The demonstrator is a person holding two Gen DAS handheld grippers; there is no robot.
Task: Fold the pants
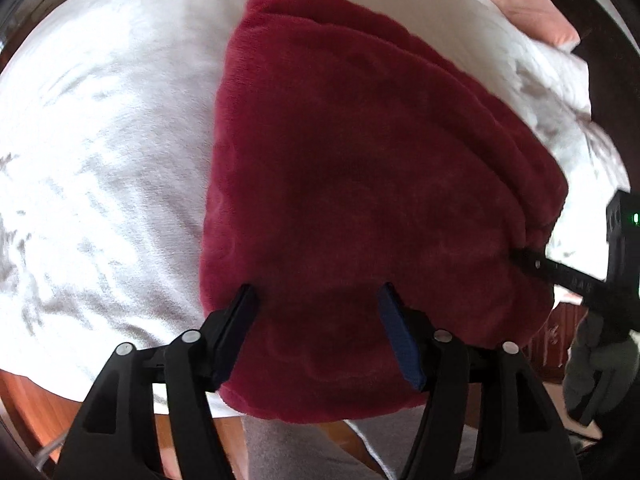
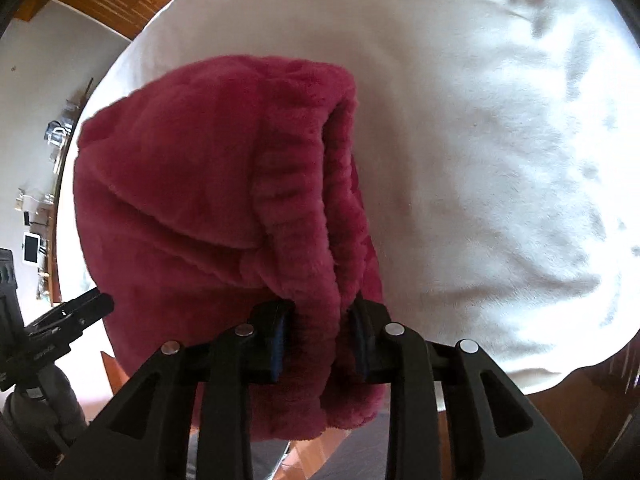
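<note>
Dark red fleece pants (image 1: 360, 160) lie folded in a thick bundle on a white bed cover (image 1: 100, 140), near its front edge. My left gripper (image 1: 316, 294) stands open, its two fingers wide apart over the near end of the bundle, with fleece below and between them. In the right wrist view the pants (image 2: 180, 180) show their ribbed waistband edge. My right gripper (image 2: 320, 312) is shut on that layered edge, which fills the gap between the pads. The right gripper's finger (image 1: 536, 264) shows at the bundle's right side. The left gripper (image 2: 92, 304) shows at the left.
The white bed cover (image 2: 500, 140) spreads wide beyond the pants. A pink pillow (image 1: 532, 8) lies at the far right corner. Wooden floor (image 1: 24, 400) and grey cloth (image 1: 288, 452) show below the bed's front edge. Cluttered shelves (image 2: 36, 220) stand along the wall.
</note>
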